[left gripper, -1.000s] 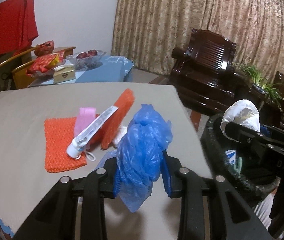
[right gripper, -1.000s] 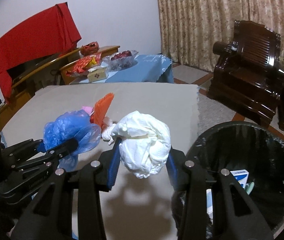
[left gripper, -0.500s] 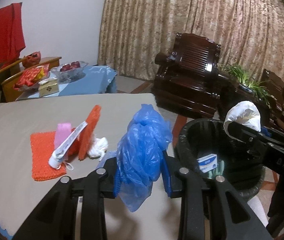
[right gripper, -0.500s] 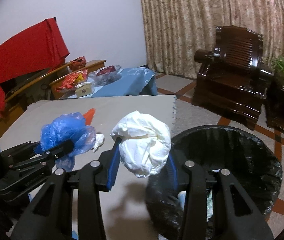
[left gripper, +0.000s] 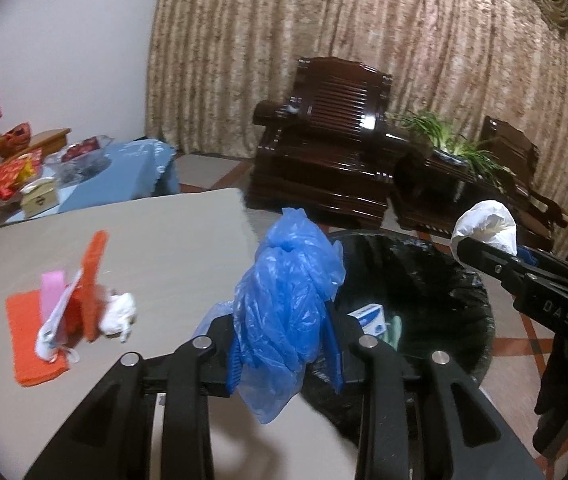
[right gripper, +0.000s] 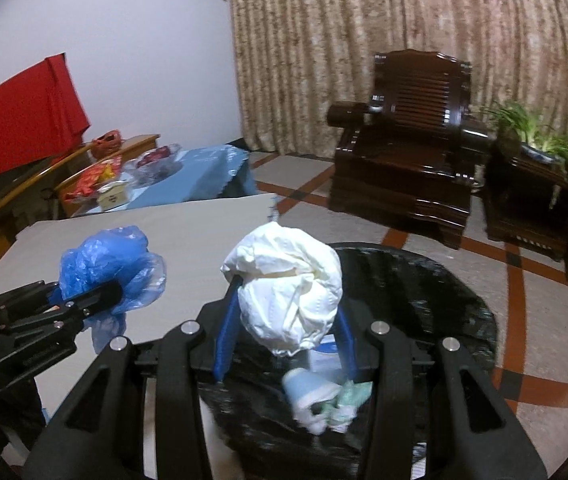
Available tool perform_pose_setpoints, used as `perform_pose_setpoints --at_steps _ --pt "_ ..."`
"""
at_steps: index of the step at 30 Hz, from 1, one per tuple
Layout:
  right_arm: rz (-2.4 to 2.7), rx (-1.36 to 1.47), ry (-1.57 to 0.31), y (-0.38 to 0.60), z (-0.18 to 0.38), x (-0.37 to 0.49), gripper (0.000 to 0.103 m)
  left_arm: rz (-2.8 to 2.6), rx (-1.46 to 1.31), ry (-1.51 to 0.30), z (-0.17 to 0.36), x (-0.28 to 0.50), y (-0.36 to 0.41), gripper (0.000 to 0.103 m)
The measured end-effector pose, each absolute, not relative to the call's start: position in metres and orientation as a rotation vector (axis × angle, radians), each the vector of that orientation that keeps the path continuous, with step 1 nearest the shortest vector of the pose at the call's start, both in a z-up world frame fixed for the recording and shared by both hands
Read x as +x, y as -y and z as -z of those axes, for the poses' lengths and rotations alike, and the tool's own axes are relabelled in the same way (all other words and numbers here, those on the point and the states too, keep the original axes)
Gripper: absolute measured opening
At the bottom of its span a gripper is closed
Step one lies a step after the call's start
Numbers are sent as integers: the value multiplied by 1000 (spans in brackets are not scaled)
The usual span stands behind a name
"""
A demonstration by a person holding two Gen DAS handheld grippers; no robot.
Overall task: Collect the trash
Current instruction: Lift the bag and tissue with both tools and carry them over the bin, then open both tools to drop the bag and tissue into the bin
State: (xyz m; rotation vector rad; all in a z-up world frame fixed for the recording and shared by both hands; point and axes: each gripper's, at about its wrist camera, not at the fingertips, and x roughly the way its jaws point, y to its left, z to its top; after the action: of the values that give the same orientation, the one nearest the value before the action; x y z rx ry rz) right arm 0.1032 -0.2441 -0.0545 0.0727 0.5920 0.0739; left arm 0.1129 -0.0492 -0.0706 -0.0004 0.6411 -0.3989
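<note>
Our left gripper [left gripper: 284, 354] clamped a blue plastic bag [left gripper: 288, 296], our right gripper [right gripper: 284, 330] a white wad [right gripper: 288, 288], by the beige table [left gripper: 156, 240] and black-lined bin [right gripper: 424, 292].

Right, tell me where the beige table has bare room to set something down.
The beige table is bare along its far edge toward the blue-clothed side table, and between the orange mesh mat and the black-lined trash bin. It is crowded at the mat: pink sponge, white tube, crumpled white tissue.
</note>
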Motion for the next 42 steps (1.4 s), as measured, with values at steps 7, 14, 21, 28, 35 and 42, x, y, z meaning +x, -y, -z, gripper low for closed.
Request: perform_pose_setpoints --at_steps 7,14,21,28,35,42 --pt "-1 83 -599 277 64 94 41 478 30 -645 73 123 88 33" --pt "39 74 -610 296 74 92 42 540 69 -625 75 132 129 33" --pt "75 89 -622 314 84 95 42 582 91 -650 87 144 159 33" --pt "106 103 -652 329 99 100 43 620 78 -690 97 156 170 40" --pt "134 108 -669 334 110 101 85 612 48 -726 104 161 158 61" --pt "111 136 -661 325 106 96 96 506 16 -712 100 163 117 83"
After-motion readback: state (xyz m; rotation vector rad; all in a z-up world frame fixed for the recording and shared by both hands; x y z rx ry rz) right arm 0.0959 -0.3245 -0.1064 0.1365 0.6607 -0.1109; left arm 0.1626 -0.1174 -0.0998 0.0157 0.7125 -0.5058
